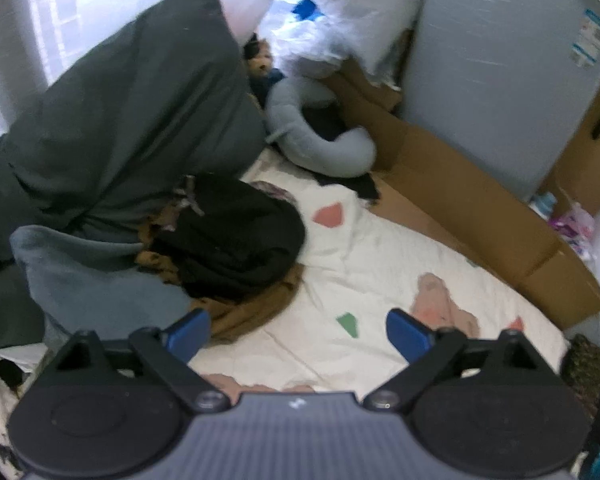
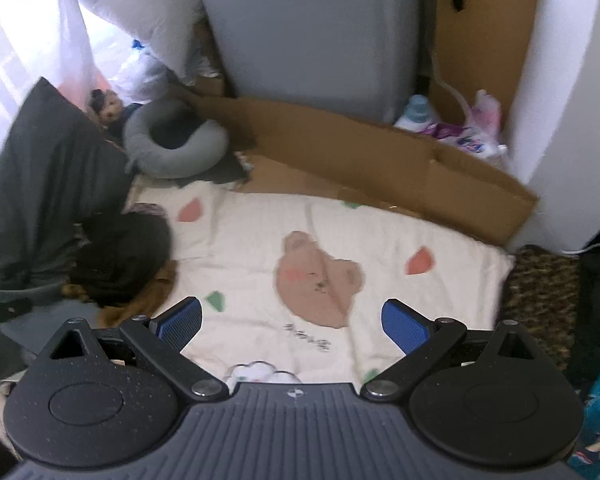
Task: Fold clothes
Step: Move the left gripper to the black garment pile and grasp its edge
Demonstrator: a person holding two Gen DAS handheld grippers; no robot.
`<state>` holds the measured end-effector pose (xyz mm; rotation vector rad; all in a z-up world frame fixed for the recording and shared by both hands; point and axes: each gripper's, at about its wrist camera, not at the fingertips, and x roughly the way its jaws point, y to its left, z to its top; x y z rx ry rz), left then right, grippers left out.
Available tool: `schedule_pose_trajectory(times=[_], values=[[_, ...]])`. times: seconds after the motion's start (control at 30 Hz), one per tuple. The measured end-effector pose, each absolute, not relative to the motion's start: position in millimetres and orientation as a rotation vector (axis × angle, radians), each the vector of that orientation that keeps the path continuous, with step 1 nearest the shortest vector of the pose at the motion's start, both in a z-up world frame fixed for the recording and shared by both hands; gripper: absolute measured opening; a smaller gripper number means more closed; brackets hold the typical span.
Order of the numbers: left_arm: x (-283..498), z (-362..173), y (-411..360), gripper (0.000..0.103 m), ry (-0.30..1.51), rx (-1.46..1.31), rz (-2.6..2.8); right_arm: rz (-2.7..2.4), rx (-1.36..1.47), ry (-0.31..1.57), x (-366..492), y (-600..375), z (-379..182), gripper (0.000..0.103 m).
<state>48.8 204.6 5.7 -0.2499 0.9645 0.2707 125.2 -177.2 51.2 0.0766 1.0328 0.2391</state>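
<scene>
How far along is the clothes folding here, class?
Done: nothing visibly folded. In hand: nothing; the left tool and right tool hover open over the cream bear-print blanket. Left: the crumpled heap of black and brown clothes lies untouched.

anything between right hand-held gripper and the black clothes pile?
Right wrist view: only bare bear-print blanket between the open right hand-held gripper and the black clothes pile.

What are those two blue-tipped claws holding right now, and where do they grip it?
Nothing. The left hand-held gripper and the right one are both open above the bedsheet; the clothes lie untouched.
</scene>
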Motion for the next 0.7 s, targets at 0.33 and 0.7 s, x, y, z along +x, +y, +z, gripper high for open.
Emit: schedule_pose_trajectory(times=[0.33, 0.7], values=[[60, -20, 253, 0.088, 0.959, -0.288, 0.362, 0.366, -0.073, 0.970, 154, -146, 37, 0.100], [98, -78, 284, 0.077, 1.013, -0.249, 0.420, 0.403, -0.133, 0.956, 189, -135, -2, 0.100]])
